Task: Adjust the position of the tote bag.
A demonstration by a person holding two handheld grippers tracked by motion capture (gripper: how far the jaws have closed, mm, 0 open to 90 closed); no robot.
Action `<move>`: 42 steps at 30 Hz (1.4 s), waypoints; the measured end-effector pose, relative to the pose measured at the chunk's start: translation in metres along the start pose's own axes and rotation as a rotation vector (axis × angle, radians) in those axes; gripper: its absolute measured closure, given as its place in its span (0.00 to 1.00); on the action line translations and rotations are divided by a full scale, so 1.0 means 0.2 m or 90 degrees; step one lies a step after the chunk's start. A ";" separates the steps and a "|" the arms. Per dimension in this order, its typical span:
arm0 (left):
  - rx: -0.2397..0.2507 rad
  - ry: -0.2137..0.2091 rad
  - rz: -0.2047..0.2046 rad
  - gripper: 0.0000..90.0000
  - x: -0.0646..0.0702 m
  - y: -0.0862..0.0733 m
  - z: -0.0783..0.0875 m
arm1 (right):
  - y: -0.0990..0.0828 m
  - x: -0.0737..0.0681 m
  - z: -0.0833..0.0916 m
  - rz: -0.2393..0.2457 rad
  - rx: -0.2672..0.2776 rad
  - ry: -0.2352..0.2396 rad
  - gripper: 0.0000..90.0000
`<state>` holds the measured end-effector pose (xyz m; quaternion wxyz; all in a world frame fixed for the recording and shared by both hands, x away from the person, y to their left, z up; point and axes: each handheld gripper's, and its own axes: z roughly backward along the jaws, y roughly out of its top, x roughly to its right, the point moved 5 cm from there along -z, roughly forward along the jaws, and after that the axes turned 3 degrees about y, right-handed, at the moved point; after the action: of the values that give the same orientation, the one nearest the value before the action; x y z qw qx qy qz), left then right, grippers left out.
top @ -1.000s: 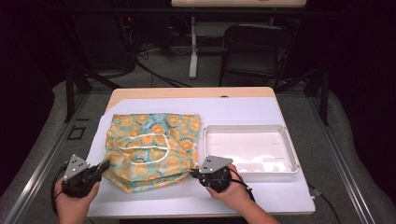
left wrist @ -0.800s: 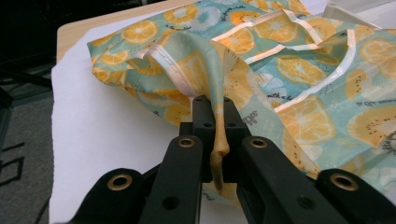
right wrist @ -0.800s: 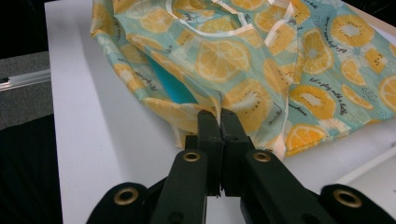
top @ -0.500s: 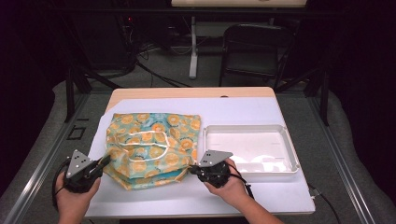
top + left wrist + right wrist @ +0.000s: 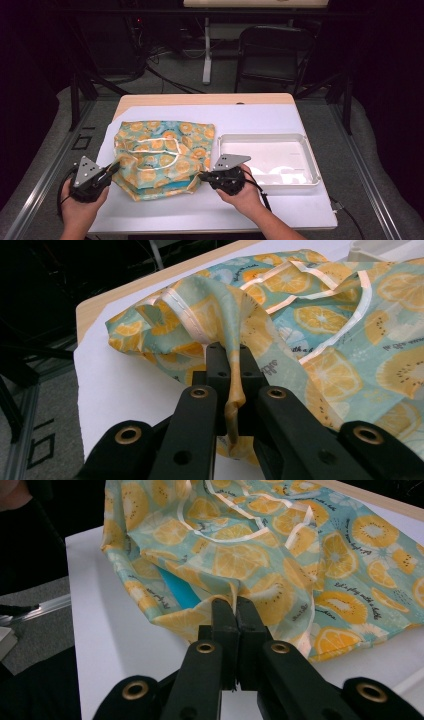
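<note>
The citrus-print fabric bag (image 5: 162, 157) is lying on the white sheet covering the counter (image 5: 280, 210), on the left half, just beside a white plastic tray (image 5: 270, 159) to its right. Its pattern is showing orange and lemon slices on a pale teal ground, with white trim strips running across the top face. The left hand-held gripper (image 5: 111, 171) is sitting at the bag's near-left corner, and in the left gripper view (image 5: 231, 385) its jaws are clamping a gathered fold of the cloth, which is rising between them in a ridge. The right hand-held gripper (image 5: 204, 176) is sitting at the bag's near-right corner; in the right gripper view (image 5: 234, 611) its jaws are pressing together on the cloth's edge. A bright blue layer (image 5: 181, 591) is peeking out under the top layer near that pinched edge. Both hands are resting low over the counter's near edge.
</note>
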<state>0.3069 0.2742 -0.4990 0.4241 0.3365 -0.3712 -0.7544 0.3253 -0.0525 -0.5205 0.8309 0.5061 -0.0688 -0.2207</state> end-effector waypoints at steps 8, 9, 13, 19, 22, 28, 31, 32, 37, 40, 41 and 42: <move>0.014 0.005 -0.007 0.99 -0.01 0.05 0.01 | 0.05 0.00 0.01 -0.011 0.017 0.010 1.00; 0.013 0.005 -0.010 0.99 -0.01 0.05 0.02 | 0.06 0.01 0.01 -0.009 0.017 0.011 1.00; 0.018 0.006 -0.011 0.99 -0.02 0.08 0.03 | 0.08 0.01 0.03 -0.005 0.021 0.007 1.00; 0.027 0.007 -0.012 0.99 -0.03 0.11 0.05 | 0.10 0.00 0.04 -0.001 0.025 0.007 1.00; 0.031 0.007 -0.013 0.99 -0.03 0.12 0.06 | 0.11 -0.01 0.05 0.006 0.027 0.009 1.00; 0.036 0.008 -0.017 0.99 -0.04 0.15 0.08 | 0.14 -0.01 0.07 0.015 0.030 0.008 1.00; 0.038 0.009 -0.018 0.99 -0.04 0.16 0.09 | 0.15 -0.01 0.08 0.019 0.031 0.004 1.00; 0.038 0.010 -0.021 0.99 -0.04 0.17 0.09 | 0.16 -0.01 0.09 0.020 0.031 0.004 1.00; 0.046 0.018 -0.021 0.99 -0.05 0.20 0.11 | 0.19 -0.01 0.11 0.030 0.034 -0.001 1.00; 0.049 0.016 -0.020 0.99 -0.06 0.22 0.11 | 0.21 -0.01 0.12 0.034 0.038 -0.003 1.00; 0.050 0.017 -0.020 0.99 -0.06 0.22 0.12 | 0.21 0.00 0.12 0.035 0.035 -0.003 1.00; 0.050 0.018 -0.020 0.99 -0.06 0.22 0.12 | 0.22 0.00 0.12 0.035 0.035 -0.004 1.00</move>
<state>0.3101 0.2750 -0.4470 0.4036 0.3691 -0.3892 -0.7412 0.3298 -0.0558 -0.4711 0.8223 0.5258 -0.0915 -0.1974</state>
